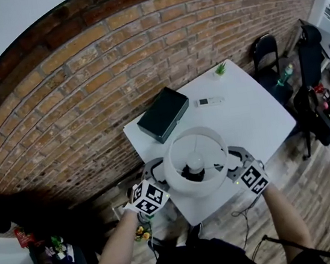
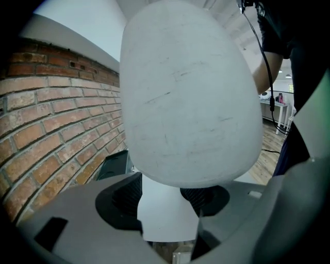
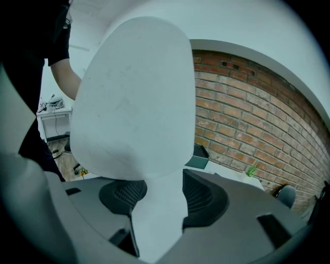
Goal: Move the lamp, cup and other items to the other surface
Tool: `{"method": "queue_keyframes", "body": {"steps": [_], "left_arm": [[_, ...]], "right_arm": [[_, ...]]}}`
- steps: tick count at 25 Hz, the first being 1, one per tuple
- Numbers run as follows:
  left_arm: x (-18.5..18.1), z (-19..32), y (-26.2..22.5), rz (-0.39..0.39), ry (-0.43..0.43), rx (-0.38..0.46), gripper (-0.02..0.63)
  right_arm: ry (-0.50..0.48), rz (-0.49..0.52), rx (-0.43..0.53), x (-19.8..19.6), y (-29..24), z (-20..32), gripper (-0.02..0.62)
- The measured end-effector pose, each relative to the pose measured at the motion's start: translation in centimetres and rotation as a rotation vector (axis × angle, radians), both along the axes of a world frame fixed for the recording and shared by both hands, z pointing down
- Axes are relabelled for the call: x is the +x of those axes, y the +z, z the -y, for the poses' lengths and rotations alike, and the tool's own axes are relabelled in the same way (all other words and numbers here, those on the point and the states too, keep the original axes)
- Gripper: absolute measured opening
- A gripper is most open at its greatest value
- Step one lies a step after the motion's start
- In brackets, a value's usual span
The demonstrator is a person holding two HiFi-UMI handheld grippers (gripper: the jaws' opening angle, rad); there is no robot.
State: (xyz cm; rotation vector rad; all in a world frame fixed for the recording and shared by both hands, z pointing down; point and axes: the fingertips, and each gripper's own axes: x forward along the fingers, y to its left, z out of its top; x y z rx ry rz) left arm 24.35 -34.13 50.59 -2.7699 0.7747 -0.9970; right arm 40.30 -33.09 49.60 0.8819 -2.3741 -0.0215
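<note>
A lamp with a round white shade [image 1: 194,155] hangs over the near edge of the white table [image 1: 261,121]. It is caught from both sides. My left gripper [image 1: 158,173] reaches in under the shade from the left, my right gripper [image 1: 233,160] from the right. In the left gripper view the shade [image 2: 191,98] fills the picture and the white lamp body sits between the dark pads [image 2: 121,198] of my left gripper [image 2: 167,216]. The right gripper view shows the same shade [image 3: 134,98], with my right gripper [image 3: 157,211] shut on the body. Whether the lamp's foot touches the table is hidden.
On the table lie a black flat box [image 1: 163,114], a white remote [image 1: 210,100] and a small green plant [image 1: 221,69] at the far corner. A brick wall [image 1: 87,96] runs behind. Black chairs [image 1: 265,53] stand at the right on the wooden floor.
</note>
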Motion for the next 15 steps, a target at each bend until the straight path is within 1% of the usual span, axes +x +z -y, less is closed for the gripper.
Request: {"method": "queue_keyframes", "body": {"steps": [5,8,10,12,15], "left_arm": [[-0.7,-0.7,0.5,-0.02,-0.048,-0.03,0.252],[-1.6,-1.4,0.6,-0.019,-0.079,-0.044,0.252],[-2.3,-2.0,0.5,-0.041,-0.118,-0.063,0.252],[-3.5,-2.9,0.5,-0.079,-0.171,-0.093,0.252],[-6.2,-4.6,1.1,-0.109,-0.27,-0.124,0.249]], "right_arm": [[0.024,0.013,-0.001,0.3,0.5,-0.8,0.241],[0.055,0.014,-0.003,1.2,0.8,-1.1,0.241],[0.097,0.029,-0.017,2.2,1.2,-1.6,0.239],[0.159,0.057,-0.025,3.2,1.4,-2.3,0.232],[0.265,0.127,0.002,4.1,1.6,-3.4,0.199]]}}
